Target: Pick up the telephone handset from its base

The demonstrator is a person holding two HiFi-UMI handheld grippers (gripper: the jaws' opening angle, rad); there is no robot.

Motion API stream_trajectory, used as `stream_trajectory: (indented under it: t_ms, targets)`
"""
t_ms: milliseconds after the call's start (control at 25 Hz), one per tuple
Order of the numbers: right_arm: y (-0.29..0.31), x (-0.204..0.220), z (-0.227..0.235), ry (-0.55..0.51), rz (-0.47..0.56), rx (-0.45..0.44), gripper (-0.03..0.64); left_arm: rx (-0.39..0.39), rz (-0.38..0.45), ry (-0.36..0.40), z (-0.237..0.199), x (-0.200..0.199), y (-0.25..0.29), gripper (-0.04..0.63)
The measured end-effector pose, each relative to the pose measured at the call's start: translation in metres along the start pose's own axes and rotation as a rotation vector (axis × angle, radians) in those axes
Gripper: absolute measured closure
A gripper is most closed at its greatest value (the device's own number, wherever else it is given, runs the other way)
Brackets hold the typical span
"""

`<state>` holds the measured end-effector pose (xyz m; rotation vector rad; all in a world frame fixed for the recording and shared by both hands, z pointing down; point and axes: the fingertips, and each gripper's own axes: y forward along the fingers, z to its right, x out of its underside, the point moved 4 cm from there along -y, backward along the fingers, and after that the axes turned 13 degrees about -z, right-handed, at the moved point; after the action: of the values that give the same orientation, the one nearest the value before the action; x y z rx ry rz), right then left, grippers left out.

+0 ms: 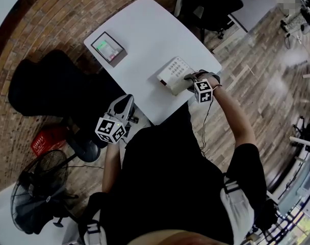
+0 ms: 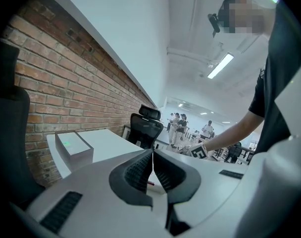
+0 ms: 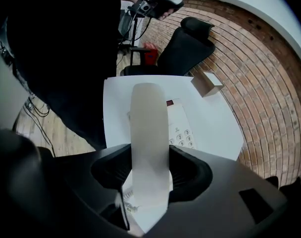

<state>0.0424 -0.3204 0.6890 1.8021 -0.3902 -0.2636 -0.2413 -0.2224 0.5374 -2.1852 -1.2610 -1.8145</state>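
Telephone handset [image 3: 149, 133] clamped between the jaws of the right hand-held gripper [image 3: 150, 168], just over its base [image 3: 182, 129] on the white desk [image 3: 217, 125]. Left hand-held gripper [image 2: 153, 170] pressed closed, empty, beside the desk.

The white rounded table [image 1: 145, 40] is bare across its middle, leaving open passage between the small grey box with a green-lit top [image 1: 108, 48] at its far left corner and the white keypad telephone base [image 1: 173, 74] near the right edge. Above that base the right gripper [image 3: 150, 170], clamped on the white telephone handset [image 3: 149, 118], fills the space. A black office chair [image 1: 48, 88] crowds the table's left side, and another black chair [image 1: 213, 4] stands beyond its far end.
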Motion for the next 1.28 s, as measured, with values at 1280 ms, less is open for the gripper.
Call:
stream_trajectory:
  t_ms: [1280]
  targets:
    - [-0.063, -0.03, -0.004, 0.891, 0.423, 0.185, 0.41, 0.094, -0.009, 0.027, 0.0, 0.001, -0.001, 0.575]
